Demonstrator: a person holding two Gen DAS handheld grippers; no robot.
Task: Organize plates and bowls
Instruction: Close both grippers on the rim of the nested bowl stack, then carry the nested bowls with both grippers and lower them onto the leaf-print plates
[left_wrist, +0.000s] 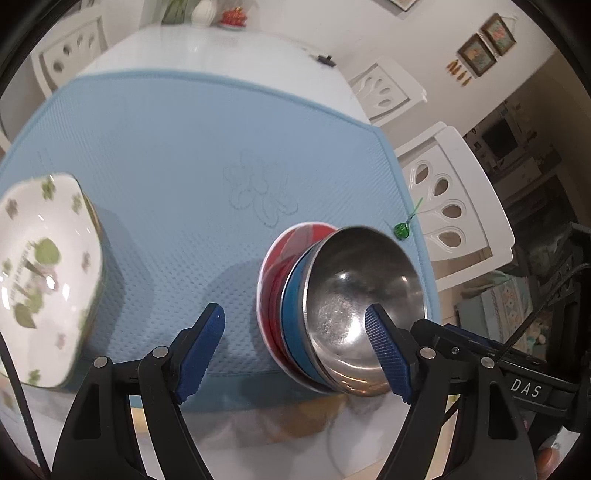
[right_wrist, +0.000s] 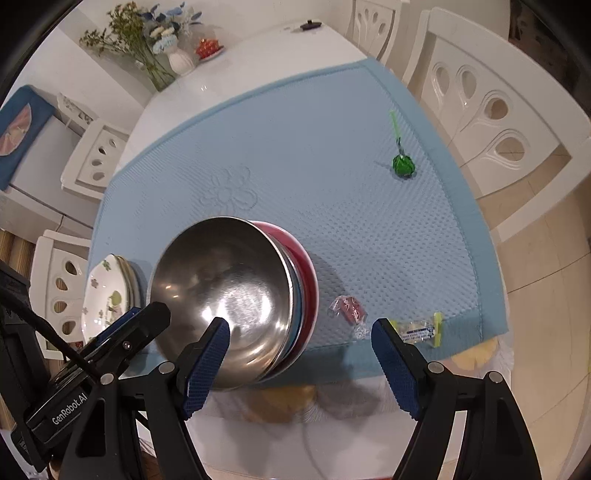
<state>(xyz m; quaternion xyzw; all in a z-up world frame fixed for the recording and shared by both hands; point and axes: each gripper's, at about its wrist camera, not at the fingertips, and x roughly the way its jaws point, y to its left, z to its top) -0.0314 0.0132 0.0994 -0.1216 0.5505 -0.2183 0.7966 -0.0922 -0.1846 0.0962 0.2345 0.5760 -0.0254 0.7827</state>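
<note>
Where the blue mat covers the white surface, we see a steel bowl nested on a blue bowl and a red bowl, the stack sitting near the mat's front edge. In the left wrist view it lies at about four o'clock from the mat's embossed flower, and a stack of white floral plates stands well apart at nine o'clock. The left hand-held gripper is wide open and grips nothing; its right pad shows over the steel bowl's interior, its left pad over bare mat. The right hand-held gripper is equally spread and empty, its left pad over the bowl. Beyond it lie a red wrapped candy at twelve o'clock, a yellow wrapped candy at two, and a green lollipop farther off.
</note>
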